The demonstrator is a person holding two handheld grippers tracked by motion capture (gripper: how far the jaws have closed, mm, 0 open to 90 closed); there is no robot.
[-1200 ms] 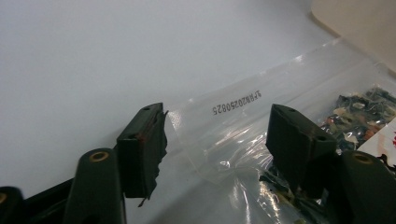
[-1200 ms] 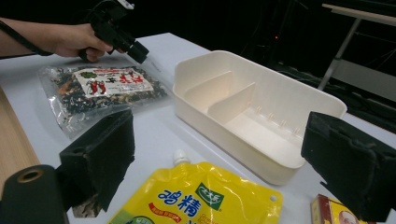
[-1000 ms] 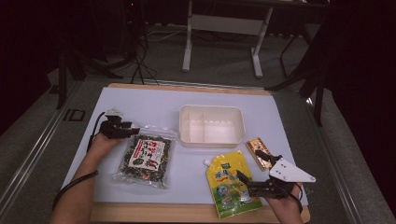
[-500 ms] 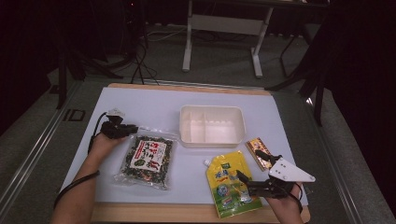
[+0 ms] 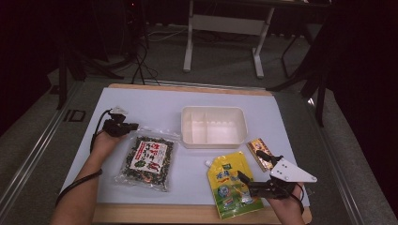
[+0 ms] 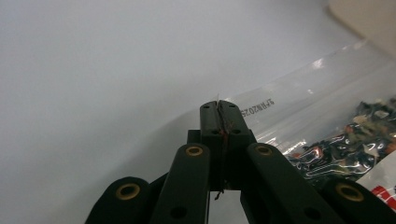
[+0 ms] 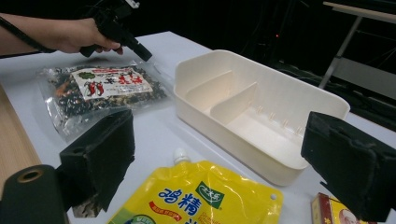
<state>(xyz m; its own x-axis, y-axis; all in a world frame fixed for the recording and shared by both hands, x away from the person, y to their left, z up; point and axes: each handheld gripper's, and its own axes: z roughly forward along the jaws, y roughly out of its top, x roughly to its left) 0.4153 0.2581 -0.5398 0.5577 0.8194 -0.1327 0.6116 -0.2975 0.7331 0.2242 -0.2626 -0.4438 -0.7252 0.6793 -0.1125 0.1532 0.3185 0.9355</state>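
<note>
Left gripper [image 5: 133, 126]: jaws have just been closing and now stand pressed together, pinching the clear top edge of the seaweed snack bag [image 5: 148, 157]. In the left gripper view the pads [image 6: 219, 116] meet on the thin film of the bag [image 6: 327, 116]; printed code on the seal just past the tips, dark contents off to the jaws' right. In the right gripper view the left gripper [image 7: 142, 53] tilts down onto the bag's far corner.

Seaweed snack bag [image 7: 100, 91]: flat on the white table cover [image 5: 155, 103], clear pouch, red-and-white label; its body extends from the left gripper's tips back toward the person's side.

Right gripper [image 5: 244, 179]: jaws spread wide, nothing between the pads. Its tips hover over the yellow spout pouch [image 5: 230, 185]. In the right gripper view the two black pads [image 7: 100, 154] stand well apart with the pouch [image 7: 201, 198] low between them.

White divided tray [image 5: 213, 125]: beyond the right gripper's tips, just past the pouch's spout; empty compartments. In the right gripper view the tray [image 7: 261, 116] lies ahead, between the jaws.

Small gold-and-red packet [image 5: 258, 149]: just beside the right gripper, on its outer side, near the tray's corner.
</note>
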